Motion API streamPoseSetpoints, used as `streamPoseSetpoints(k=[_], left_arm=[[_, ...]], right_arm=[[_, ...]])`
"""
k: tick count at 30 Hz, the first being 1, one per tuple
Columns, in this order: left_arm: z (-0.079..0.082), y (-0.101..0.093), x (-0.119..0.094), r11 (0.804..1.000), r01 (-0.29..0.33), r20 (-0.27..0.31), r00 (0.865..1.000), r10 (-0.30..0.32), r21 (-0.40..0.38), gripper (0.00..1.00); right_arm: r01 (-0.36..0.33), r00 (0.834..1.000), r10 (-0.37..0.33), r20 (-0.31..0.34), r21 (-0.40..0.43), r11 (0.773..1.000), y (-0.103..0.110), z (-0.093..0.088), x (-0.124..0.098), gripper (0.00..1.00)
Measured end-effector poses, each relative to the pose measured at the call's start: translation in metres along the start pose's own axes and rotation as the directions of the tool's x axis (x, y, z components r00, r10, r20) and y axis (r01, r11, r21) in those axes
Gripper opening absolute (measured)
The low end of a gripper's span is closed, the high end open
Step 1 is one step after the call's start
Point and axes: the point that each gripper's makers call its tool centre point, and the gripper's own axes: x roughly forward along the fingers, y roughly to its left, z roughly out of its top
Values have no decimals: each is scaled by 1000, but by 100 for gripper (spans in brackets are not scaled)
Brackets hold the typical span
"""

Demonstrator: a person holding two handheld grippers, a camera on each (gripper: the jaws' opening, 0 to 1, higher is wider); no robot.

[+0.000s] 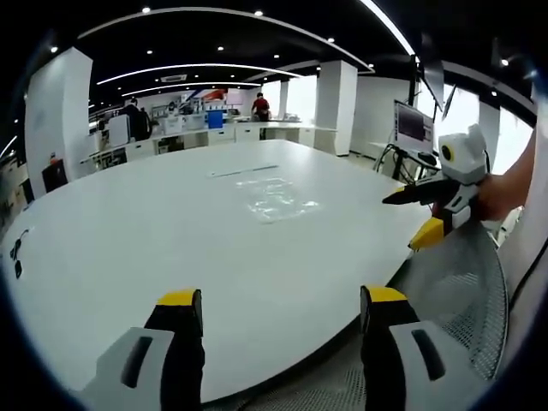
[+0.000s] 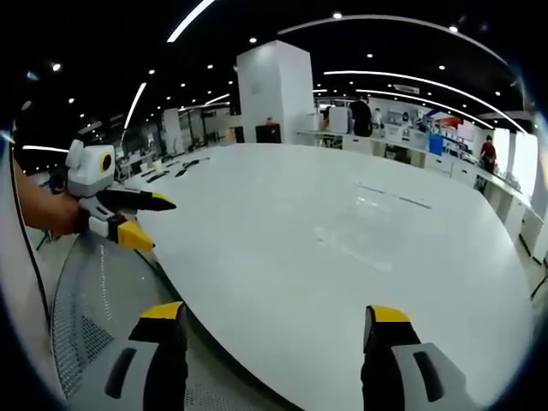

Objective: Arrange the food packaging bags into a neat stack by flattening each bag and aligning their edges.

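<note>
1. While both tools are hanging at the near edge of the big round white table (image 1: 154, 248), I am judging that the task is at its very start: nothing is flattened or stacked yet.
2. My left gripper (image 1: 278, 321) is standing with its yellow-tipped black jaws wide apart and nothing between them; my right gripper (image 2: 278, 330) is gaping the same way, also empty.
3. The clear, crinkled plastic packaging bags (image 1: 274, 199) are lying well ahead of my left gripper, slightly to its right, near the middle of the table. From my right gripper they are showing only as a faint glossy patch (image 2: 347, 244) ahead; I cannot tell how many there are.
4. A thin pale strip (image 1: 244, 170) is lying just beyond the bags.
5. The film is looking thin, wrinkled and nearly see-through against the smooth matte top, so edges are being hard to read.
6. Next, I am expecting to reach forward with both tools, pin one bag and smooth it; slippery film may slide rather than flatten.
7. A grey mesh chair back (image 1: 467, 291) is sitting beside my hands.
</note>
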Motion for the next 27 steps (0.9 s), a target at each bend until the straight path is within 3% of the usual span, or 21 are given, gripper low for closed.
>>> streamPoseSetpoints(k=[27], left_arm=[[0,2,0,1000,-3,3,1000,3,5,73]], right_arm=[[-2,1000,2,-16,-14,1000,-10,1,-3,84]])
